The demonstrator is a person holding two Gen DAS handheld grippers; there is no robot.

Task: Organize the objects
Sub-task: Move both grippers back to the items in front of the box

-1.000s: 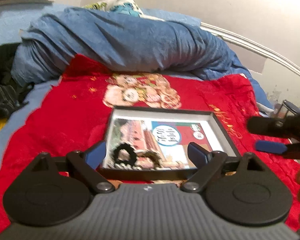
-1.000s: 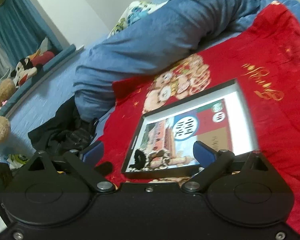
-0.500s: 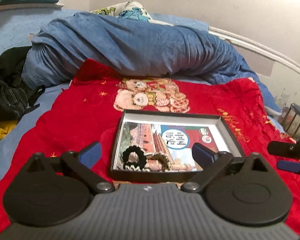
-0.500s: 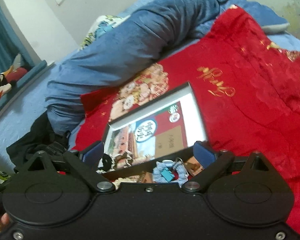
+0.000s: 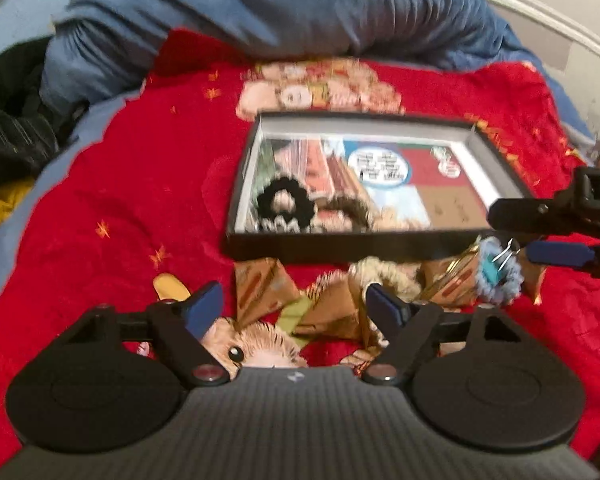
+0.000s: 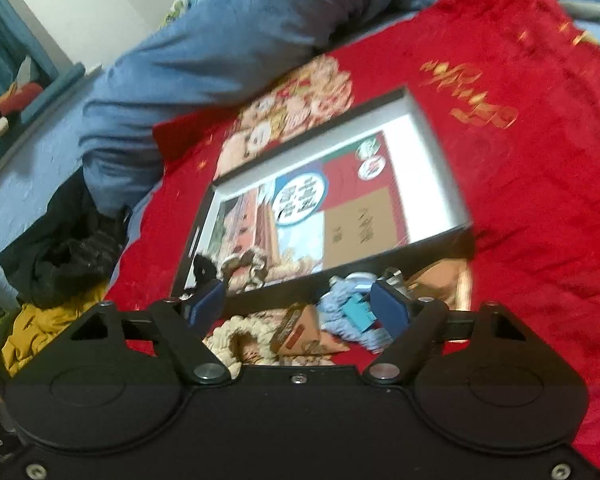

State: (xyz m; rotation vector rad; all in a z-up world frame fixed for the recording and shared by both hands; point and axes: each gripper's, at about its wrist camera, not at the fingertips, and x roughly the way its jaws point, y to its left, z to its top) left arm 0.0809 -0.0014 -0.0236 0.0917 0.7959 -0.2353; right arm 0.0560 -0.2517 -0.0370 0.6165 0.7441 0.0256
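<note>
Left wrist view first: the left gripper (image 5: 294, 304) has just been closing but its blue-padded jaws stand apart, pressing on nothing, poised over a heap of small things on the red embroidered blanket (image 5: 112, 208). Under it lie a brown plush toy with a black bead eye (image 5: 256, 350) and crumpled brown paper packets (image 5: 260, 292). Just beyond the heap sits the shallow black-rimmed box with a printed picture floor (image 5: 340, 246) — inside, at its near left corner, a black scrunchie (image 5: 286, 202) and a brown one (image 5: 346, 212) beside it. At the right edge the right gripper (image 5: 540, 232) hangs by a light-blue knitted scrunchie (image 5: 500, 276) with a teal clip.

Right wrist view: the right gripper (image 6: 298, 306) has also been closing — jaws parted, gripping nothing as far as the blur allows. The light-blue scrunchie (image 6: 348, 312) lies between its fingers, against the box's (image 6: 440, 136) near wall, next to a cream fluffy scrunchie (image 6: 224, 336).
</note>
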